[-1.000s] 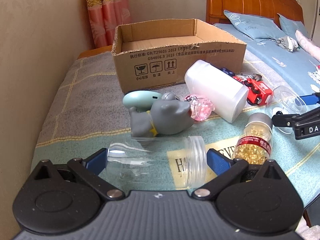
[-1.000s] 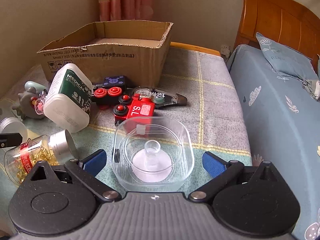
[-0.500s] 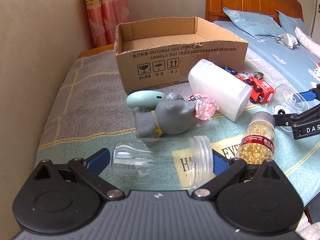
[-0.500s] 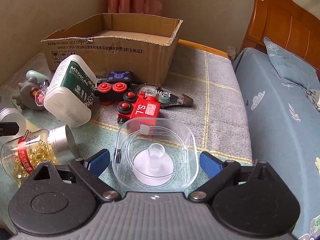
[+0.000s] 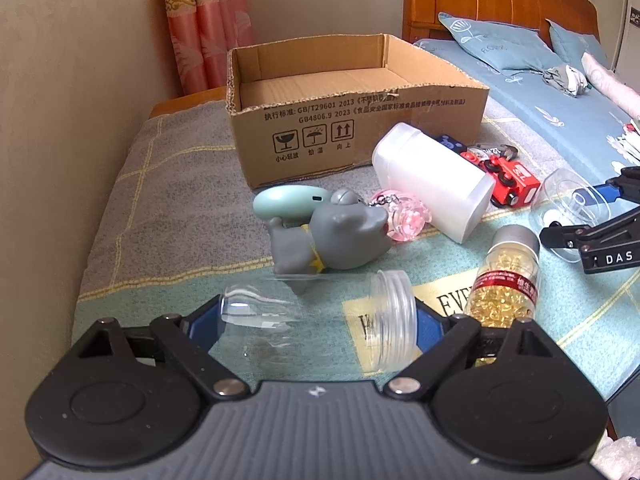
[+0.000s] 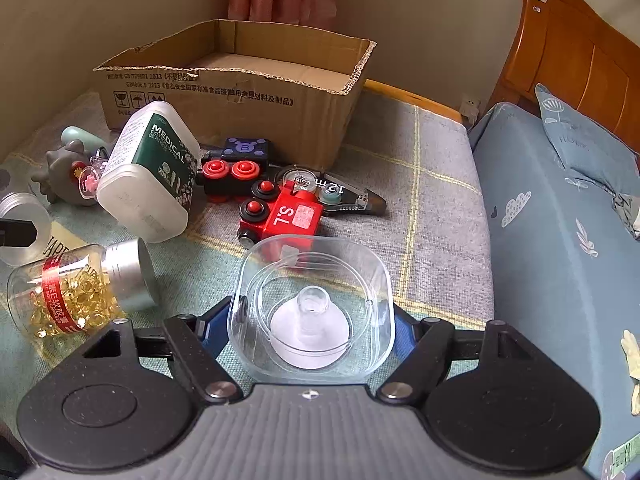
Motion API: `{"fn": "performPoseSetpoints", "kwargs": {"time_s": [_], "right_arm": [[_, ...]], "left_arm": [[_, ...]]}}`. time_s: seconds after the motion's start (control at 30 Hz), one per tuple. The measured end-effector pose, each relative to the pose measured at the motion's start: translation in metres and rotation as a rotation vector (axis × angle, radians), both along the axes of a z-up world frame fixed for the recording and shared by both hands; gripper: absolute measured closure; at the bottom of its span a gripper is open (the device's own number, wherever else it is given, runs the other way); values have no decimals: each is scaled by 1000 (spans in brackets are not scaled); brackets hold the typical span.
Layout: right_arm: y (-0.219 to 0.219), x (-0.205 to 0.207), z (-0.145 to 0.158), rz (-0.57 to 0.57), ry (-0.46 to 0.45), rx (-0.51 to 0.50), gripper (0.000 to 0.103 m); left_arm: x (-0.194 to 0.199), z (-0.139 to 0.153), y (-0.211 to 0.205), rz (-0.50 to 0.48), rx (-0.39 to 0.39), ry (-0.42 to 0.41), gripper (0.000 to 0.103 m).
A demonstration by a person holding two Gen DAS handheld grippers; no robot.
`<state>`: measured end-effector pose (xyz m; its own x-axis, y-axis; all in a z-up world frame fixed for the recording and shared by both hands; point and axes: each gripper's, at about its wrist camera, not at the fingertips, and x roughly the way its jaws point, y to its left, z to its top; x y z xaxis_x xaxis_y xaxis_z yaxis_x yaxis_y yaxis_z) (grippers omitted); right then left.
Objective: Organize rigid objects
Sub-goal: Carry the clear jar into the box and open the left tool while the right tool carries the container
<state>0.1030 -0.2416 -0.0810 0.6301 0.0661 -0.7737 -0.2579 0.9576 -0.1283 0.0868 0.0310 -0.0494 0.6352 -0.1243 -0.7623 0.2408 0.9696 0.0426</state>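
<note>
Left tongs (image 5: 320, 320): clamped endwise on clear jar (image 5: 320, 320), long axis crosswise. Right tongs (image 6: 310, 334): clamped on clear lid (image 6: 312, 308). Cardboard box (image 5: 352, 112): ahead, bed's far edge.

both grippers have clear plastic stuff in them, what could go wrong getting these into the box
The left hand-held gripper clamps the clear screw-top plastic jar end to end on smooth plastic, so it may slip or pop out.

The right hand-held gripper holds the clear rounded-square plastic lid by its edges; it may twist free.

The grey toy animal figure and white rectangular plastic container lie before the brown cardboard box; a low carry could knock them.
</note>
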Motion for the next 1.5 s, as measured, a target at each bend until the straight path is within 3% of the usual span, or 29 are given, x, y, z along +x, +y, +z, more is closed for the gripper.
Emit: {"fn": "performPoseSetpoints", "kwargs": {"time_s": [0.4, 0.6, 0.83, 1.13, 1.3, 1.5], "right_arm": [[-5, -5, 45, 76, -43, 18, 23], [2, 3, 73, 125, -104, 8, 23], [13, 25, 103, 179, -171, 12, 23], [15, 61, 117, 182, -177, 60, 23], [14, 77, 118, 174, -183, 69, 23], [16, 90, 110, 169, -163, 63, 23]], "left_arm": [[13, 52, 2, -33, -21, -57, 12], [46, 83, -8, -58, -1, -118, 12], [109, 108, -29, -87, 16, -125, 12], [196, 108, -52, -81, 41, -60, 12], [239, 102, -50, 9, 56, -84, 8], [234, 80, -44, 32, 74, 4, 8]]}}
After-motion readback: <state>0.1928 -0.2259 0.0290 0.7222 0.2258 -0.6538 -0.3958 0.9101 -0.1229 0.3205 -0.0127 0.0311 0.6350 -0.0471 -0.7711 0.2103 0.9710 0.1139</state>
